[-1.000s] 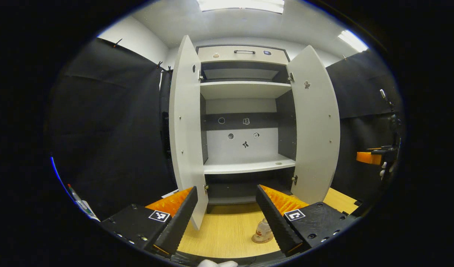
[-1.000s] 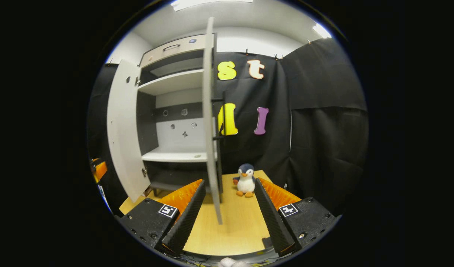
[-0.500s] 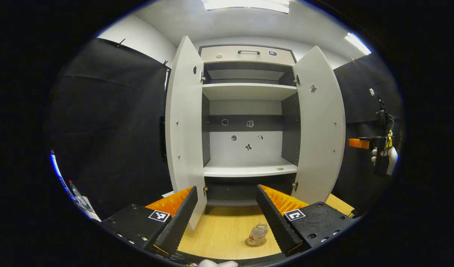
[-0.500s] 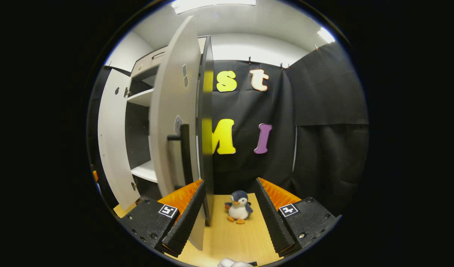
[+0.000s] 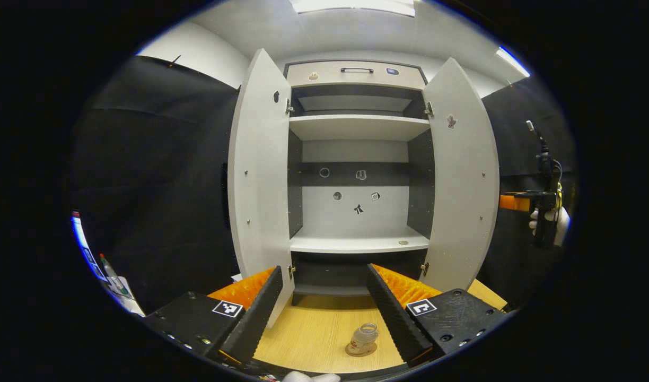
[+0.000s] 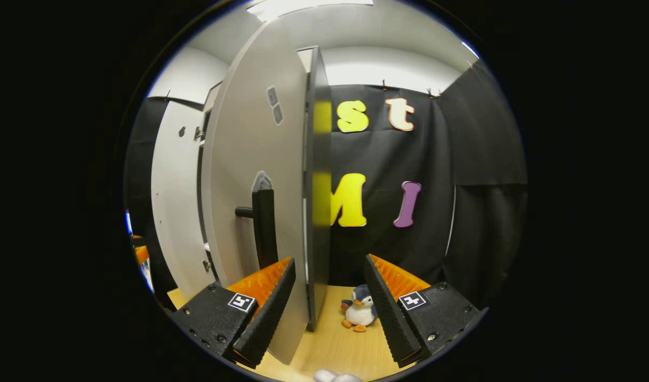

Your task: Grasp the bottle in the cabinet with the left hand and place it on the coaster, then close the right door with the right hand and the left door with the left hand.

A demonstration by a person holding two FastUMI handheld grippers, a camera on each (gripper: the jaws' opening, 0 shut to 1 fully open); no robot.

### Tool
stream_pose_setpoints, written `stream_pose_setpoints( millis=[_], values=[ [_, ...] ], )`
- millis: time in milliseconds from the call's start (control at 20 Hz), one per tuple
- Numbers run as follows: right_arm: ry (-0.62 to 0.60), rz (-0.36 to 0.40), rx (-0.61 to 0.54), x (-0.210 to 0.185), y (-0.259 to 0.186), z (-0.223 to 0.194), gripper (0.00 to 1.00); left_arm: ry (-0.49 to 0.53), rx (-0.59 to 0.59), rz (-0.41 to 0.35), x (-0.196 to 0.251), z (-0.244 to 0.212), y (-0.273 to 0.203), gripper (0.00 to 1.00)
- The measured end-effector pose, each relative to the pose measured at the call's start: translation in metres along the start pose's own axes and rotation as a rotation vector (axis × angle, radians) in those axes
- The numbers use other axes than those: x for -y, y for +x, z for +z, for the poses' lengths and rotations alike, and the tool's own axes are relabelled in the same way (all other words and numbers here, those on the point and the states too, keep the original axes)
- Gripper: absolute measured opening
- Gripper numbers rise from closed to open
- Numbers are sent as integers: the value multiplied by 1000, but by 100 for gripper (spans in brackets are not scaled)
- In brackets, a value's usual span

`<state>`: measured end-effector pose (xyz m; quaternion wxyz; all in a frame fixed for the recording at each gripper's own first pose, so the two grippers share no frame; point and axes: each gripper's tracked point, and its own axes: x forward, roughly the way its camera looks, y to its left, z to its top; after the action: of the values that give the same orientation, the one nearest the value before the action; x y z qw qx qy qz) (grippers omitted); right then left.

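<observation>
1. Left gripper view: the left gripper hangs low before the open cabinet, its jaws spread wide with nothing between them. The bottle stands upright on the coaster on the wooden table, near the right finger but apart from it, so the placing step looks done. The left door and the right door both stand open. Beyond the right door's edge, the right gripper shows in a gloved hand.

2. Right gripper view: the right gripper is open and empty, with the right door's free edge standing between its fingers; I cannot tell whether either finger touches it. The dark bar handle sits on the door's outer face, and a plush penguin sits on the table behind.

3. Judgement: closing the right door is the step in hand. The next move calls for pressing the outer face toward the cabinet, then bringing the left gripper to the left door.
</observation>
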<state>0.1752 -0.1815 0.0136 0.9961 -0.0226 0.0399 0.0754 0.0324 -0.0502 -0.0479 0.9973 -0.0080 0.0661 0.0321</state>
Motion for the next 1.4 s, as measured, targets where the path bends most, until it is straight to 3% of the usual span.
stream_pose_setpoints(
  millis=[200, 800, 1000, 1400],
  values=[
    [2, 76, -1, -37, 6, 0, 81, 6, -10, -11, 4, -2, 3, 96],
    [19, 199, 0, -127, 46, 7, 81, 29, -22, -3, -3, -5, -17, 96],
    [30, 177, 35, -141, 54, 10, 82, 37, -24, 4, -10, -7, -23, 95],
    [39, 156, 0, -136, 21, 1, 81, 20, -31, 4, -26, -10, -24, 96]
  ],
)
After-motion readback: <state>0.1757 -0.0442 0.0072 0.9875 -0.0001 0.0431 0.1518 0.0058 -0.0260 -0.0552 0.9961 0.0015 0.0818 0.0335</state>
